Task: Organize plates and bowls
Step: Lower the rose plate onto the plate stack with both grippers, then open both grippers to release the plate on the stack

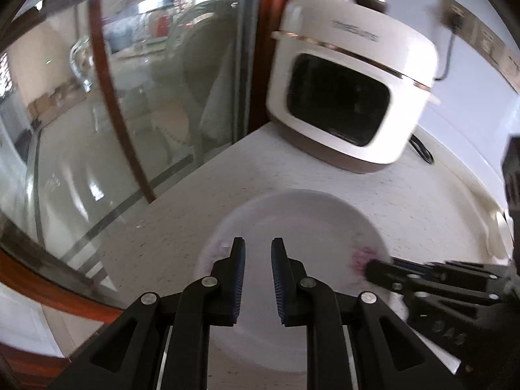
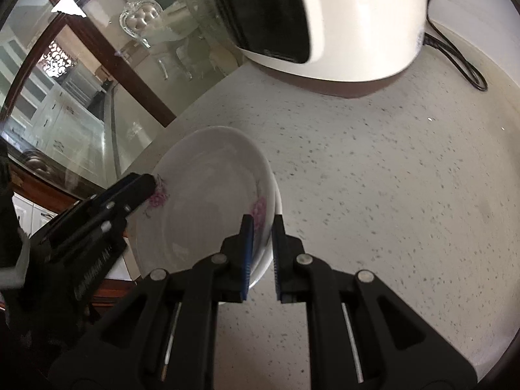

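Observation:
A white bowl with pink flowers (image 2: 208, 195) rests on the speckled counter (image 2: 373, 178) near its left edge; it also shows in the left wrist view (image 1: 302, 227). My right gripper (image 2: 262, 227) straddles the bowl's right rim, one finger inside and one outside, with a small gap to the rim. My left gripper (image 1: 258, 250) hovers over the bowl's left side, jaws apart and empty. In the right wrist view the left gripper's fingers (image 2: 136, 185) reach the bowl's left rim. In the left wrist view the right gripper's fingers (image 1: 383, 268) sit at the right rim.
A white rice cooker (image 1: 351, 81) with a dark panel stands at the back of the counter, its black cord (image 2: 461, 65) trailing right. A glass panel with a wooden frame (image 1: 107, 113) borders the counter's left edge. A wall socket strip (image 1: 481, 32) runs along the back wall.

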`<state>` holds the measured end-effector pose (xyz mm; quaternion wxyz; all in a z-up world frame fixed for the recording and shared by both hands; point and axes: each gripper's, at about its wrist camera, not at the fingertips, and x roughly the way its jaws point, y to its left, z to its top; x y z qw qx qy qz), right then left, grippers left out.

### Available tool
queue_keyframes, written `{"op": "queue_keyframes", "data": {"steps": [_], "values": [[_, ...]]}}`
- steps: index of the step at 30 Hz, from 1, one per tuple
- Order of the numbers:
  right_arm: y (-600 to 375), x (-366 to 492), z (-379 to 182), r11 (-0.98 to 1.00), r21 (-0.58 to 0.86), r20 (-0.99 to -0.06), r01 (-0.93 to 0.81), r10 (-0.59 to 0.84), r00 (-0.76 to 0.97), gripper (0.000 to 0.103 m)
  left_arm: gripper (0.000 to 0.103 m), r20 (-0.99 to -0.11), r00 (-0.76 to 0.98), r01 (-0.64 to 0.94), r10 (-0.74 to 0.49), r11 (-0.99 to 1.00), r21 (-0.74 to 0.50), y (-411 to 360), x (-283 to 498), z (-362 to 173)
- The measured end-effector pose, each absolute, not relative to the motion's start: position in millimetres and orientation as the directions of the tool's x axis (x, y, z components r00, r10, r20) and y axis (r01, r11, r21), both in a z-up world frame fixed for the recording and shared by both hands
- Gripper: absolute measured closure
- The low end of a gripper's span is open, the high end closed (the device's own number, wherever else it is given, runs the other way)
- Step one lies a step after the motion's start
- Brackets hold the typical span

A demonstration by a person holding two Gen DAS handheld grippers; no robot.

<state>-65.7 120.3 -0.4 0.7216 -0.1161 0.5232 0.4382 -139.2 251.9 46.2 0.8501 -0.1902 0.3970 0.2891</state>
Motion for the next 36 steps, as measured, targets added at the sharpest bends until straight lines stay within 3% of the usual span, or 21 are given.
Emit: {"op": "queue_keyframes", "data": {"steps": [8,10,12,14,18,26,30,36], "values": [[120.9,-61.9,-6.3,0.599,0.277,-0.865,-0.751,0.497,0.078,0.089,0.084,-0.797,0.504,-0.704,0.333,0.693,-0.156,268.8,-157.2,44.5],[120.6,-62.6,-5.0,0.596,0.285,-0.862,-0.751,0.502,0.071,0.088,0.075,-0.801,0.498,-0.716,0.331,0.679,-0.164,269.5,-161.0,44.8],[118.1,-62.6,-4.6,0.605,0.288,-0.865,-0.743,0.497,0.069,0.076,0.049,-0.803,0.502,-0.723,0.323,0.666,-0.184,270.6,-164.7,45.2],[109.3,-63.3,-0.3,0.627,0.285,-0.854,-0.725,0.51,0.105,0.059,0.042,-0.795,0.506,-0.725,0.335,0.664,-0.183,267.2,-167.5,46.8],[89.0,-61.8,6.2,0.656,0.314,-0.831,-0.687,0.54,0.136,0.054,0.033,-0.786,0.507,-0.72,0.354,0.675,-0.161,259.2,-163.1,50.9],[52.5,-57.3,-1.2,0.698,0.39,-0.819,-0.601,0.561,0.12,0.049,0.032,-0.789,0.518,-0.649,0.33,0.753,-0.112,236.3,-141.8,55.0],[23.0,-54.2,-3.3,0.733,0.422,-0.807,-0.534,0.572,0.147,0.046,0.026,-0.773,0.562,-0.568,0.293,0.817,-0.103,218.6,-126.9,61.0],[-32.6,-48.9,-8.8,0.807,0.423,-0.812,-0.413,0.54,0.223,0.046,0.02,-0.767,0.623,-0.371,0.156,0.922,-0.114,169.6,-93.6,64.5]]}}
